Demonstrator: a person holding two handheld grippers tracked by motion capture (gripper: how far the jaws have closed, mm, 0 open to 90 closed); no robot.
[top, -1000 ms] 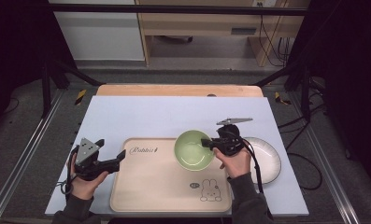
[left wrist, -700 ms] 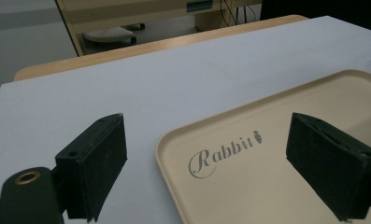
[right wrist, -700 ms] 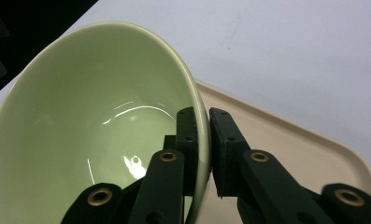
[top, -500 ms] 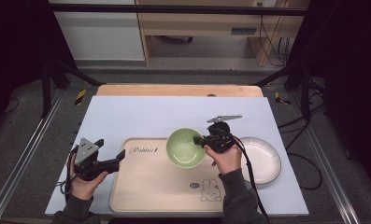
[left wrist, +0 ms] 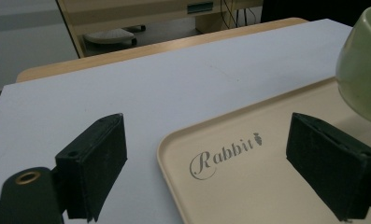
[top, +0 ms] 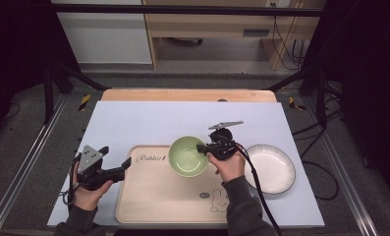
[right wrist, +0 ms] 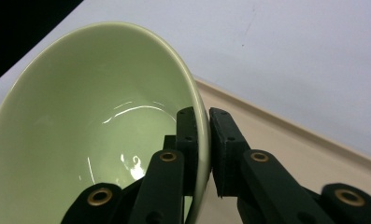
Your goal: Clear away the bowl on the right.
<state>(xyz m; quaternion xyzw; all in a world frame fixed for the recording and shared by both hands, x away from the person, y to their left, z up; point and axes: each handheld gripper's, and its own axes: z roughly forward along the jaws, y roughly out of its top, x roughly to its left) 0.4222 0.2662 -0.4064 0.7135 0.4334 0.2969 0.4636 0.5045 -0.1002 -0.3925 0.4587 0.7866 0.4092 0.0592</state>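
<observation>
A pale green bowl point(top: 187, 156) hangs over the upper middle of a beige tray point(top: 153, 189) printed "Rabbit". My right gripper point(top: 202, 148) is shut on the bowl's right rim point(right wrist: 199, 122), one jaw inside and one outside. The bowl point(right wrist: 89, 135) is empty and tilted in the right gripper view. My left gripper point(top: 126, 165) stands open at the tray's left edge, jaws wide apart with the tray's corner point(left wrist: 220, 163) between them and nothing gripped. The bowl's side point(left wrist: 363, 70) shows at the right of the left gripper view.
A white plate point(top: 273, 168) lies on the pale blue mat point(top: 148, 120) to the right of the tray, beside my right forearm. A wooden table edge point(top: 182, 95) runs along the back. Black frame posts stand at both sides.
My right gripper has carried the green bowl leftward and a little away from the plate, over the tray's upper middle. The left gripper has stayed in place.
</observation>
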